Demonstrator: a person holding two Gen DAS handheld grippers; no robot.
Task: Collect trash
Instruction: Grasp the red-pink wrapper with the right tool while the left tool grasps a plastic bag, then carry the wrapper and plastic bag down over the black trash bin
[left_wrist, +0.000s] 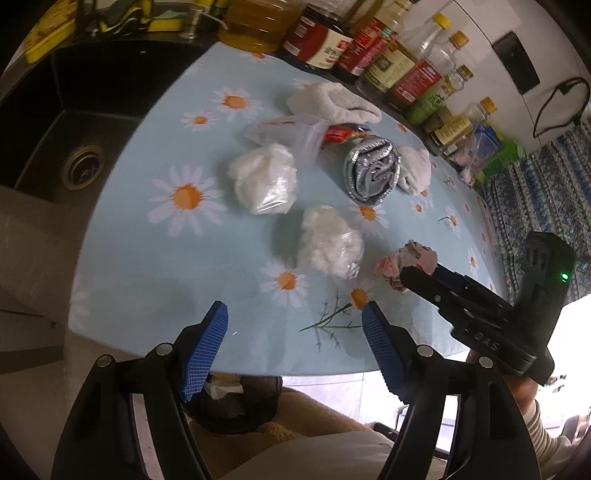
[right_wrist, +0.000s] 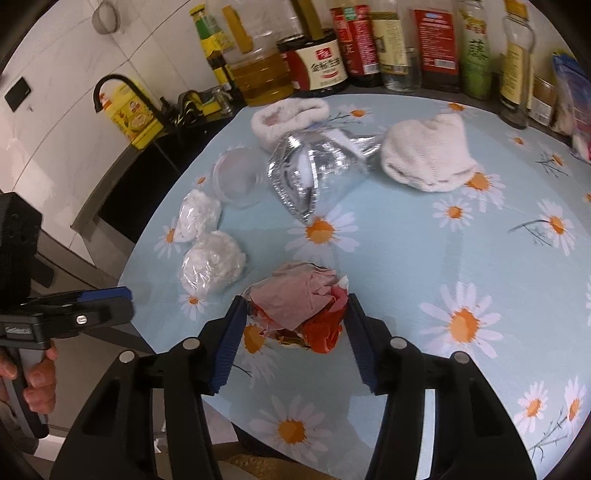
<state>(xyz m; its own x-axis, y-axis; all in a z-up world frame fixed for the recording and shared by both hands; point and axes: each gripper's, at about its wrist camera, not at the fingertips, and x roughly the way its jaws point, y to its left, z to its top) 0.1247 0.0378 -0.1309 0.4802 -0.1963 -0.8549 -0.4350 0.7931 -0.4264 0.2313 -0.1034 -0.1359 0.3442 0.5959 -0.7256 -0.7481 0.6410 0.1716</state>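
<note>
A crumpled pink and red paper wad (right_wrist: 301, 310) lies on the daisy tablecloth (right_wrist: 424, 251). My right gripper (right_wrist: 295, 314) is shut on it, one finger at each side; it also shows in the left wrist view (left_wrist: 406, 264). My left gripper (left_wrist: 295, 314) is open and empty above the table's near edge. Two white plastic-wrapped balls (left_wrist: 264, 179) (left_wrist: 330, 245), a crushed foil tray (left_wrist: 373, 171) and a clear plastic bag (left_wrist: 291, 129) lie further in. A dark trash bin (left_wrist: 232, 402) stands below the table edge.
White towels (left_wrist: 332, 101) (right_wrist: 428, 155) lie among the trash. A row of sauce and oil bottles (left_wrist: 369, 48) lines the back. A black sink (left_wrist: 74, 147) is at the left. A clear plastic lid (right_wrist: 236, 177) lies by the foil.
</note>
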